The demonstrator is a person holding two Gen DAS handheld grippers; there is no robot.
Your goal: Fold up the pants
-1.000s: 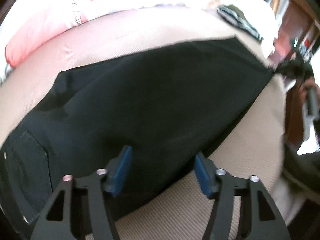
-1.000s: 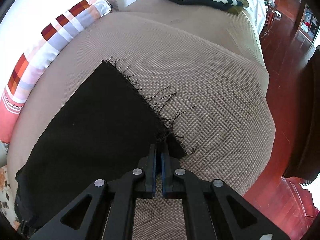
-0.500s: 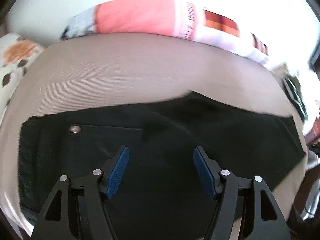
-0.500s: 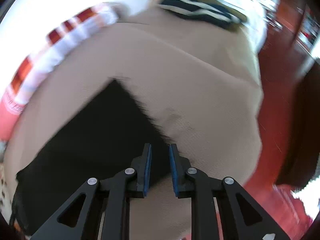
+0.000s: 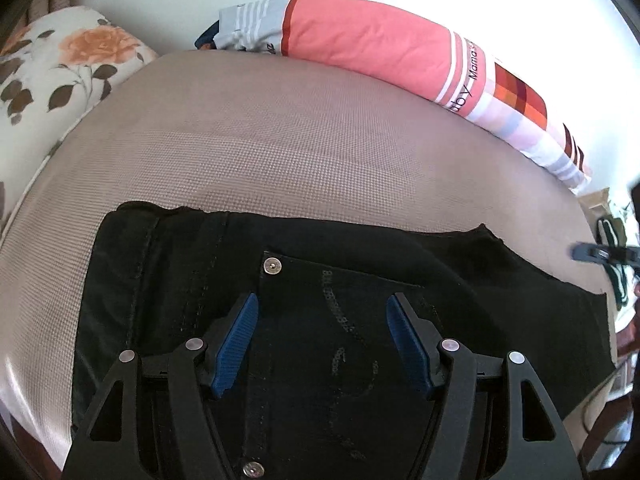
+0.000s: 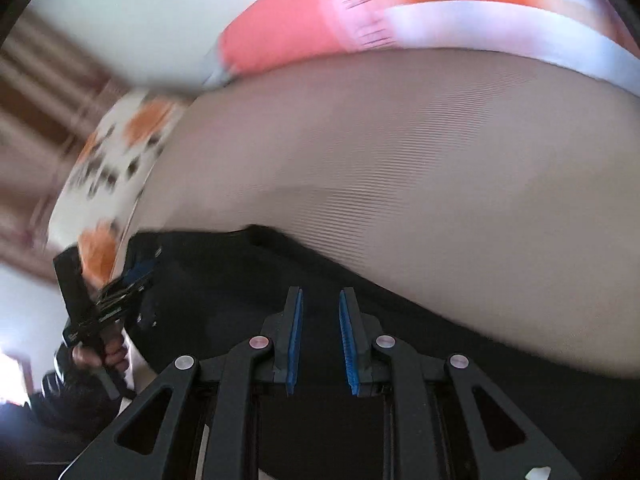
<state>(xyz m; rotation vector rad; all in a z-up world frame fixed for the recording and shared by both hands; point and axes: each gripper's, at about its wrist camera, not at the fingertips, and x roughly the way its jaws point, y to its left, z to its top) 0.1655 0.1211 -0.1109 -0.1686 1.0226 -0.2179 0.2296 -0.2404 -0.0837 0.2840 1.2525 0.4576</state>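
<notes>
Item one: black pants (image 5: pixel 328 320), lying flat across a beige woven bed surface (image 5: pixel 280 140), waistband end toward my left and the leg running off to my right; in the right wrist view the same pants (image 6: pixel 240 280) appear as a dark band under the fingers, heavily blurred. Back pocket (image 5: pixel 352 320) faces up — silver rivet (image 5: pixel 273 267) at its upper corner, a second rivet (image 5: pixel 253 469) at the bottom edge of the view. Faint grey print runs down the pocket; I cannot read it. Left hand-held gripper (image 5: pixel 322 340): jaws spread wide above the pocket, blue ribbed pads (image 5: pixel 236 346) holding nothing. Right hand-held gripper (image 6: pixel 320 340): jaws parted by a narrow gap, nothing between them, poised over the dark cloth; whether the tips touch it I cannot tell. In that same view the left hand-held gripper shows at the far left edge, with the person's fingers (image 6: pixel 104 354) round its handle. Along the wall: a long bolster pillow (image 5: pixel 372 48) in coral pink with white stripes, a checked orange-and-red patch, and black lettering — "Mama's" is readable, below it a word ending in "by". At the upper left: a white pillow (image 5: pixel 60 64) printed with an orange rose and brown leaves.
</notes>
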